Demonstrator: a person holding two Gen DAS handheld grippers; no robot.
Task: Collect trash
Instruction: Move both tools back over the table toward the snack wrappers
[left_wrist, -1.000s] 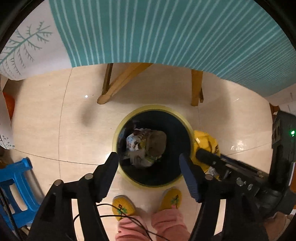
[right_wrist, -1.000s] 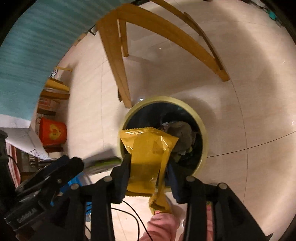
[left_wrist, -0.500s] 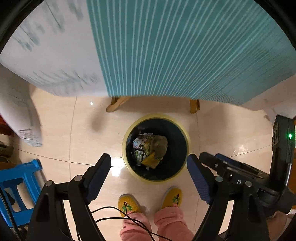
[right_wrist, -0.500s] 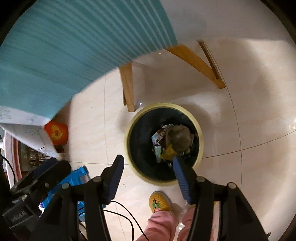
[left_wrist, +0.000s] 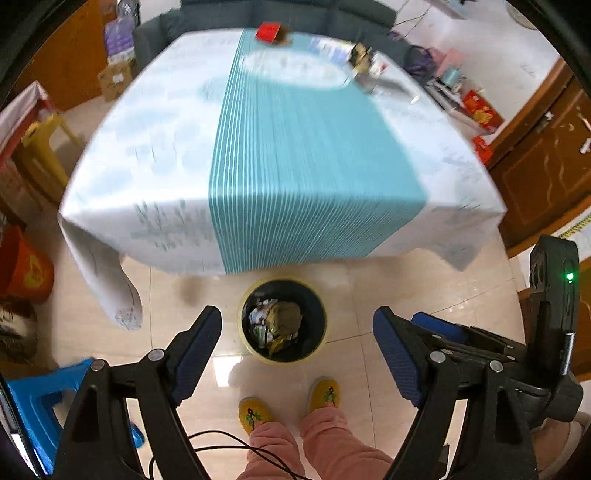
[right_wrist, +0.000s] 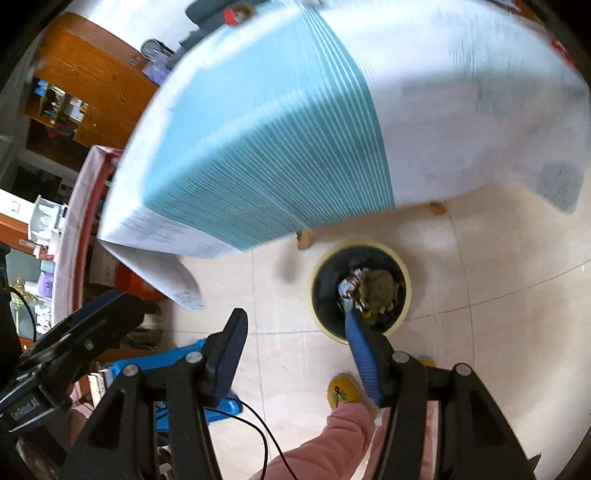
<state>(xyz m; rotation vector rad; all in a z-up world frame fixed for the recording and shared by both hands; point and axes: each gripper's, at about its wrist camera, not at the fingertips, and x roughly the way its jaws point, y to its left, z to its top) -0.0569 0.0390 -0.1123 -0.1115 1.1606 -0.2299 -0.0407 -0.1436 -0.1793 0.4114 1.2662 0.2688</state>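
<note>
My left fingers (left_wrist: 297, 349) are spread and carry nothing; my right fingers (right_wrist: 295, 354) have just been opening and are bare too. The trash sits in the bin (left_wrist: 283, 320) on the floor below me, at the table (left_wrist: 273, 147) edge. More litter, I think wrappers (left_wrist: 364, 66) through the blur, lies far across the cloth. Reaching it, I risk snagging the hanging tablecloth corner (left_wrist: 110, 280) or the cable (right_wrist: 258, 435). The blue stool (left_wrist: 33, 402) crowds my left; my slippers (left_wrist: 255, 413) stand near the bin.
</note>
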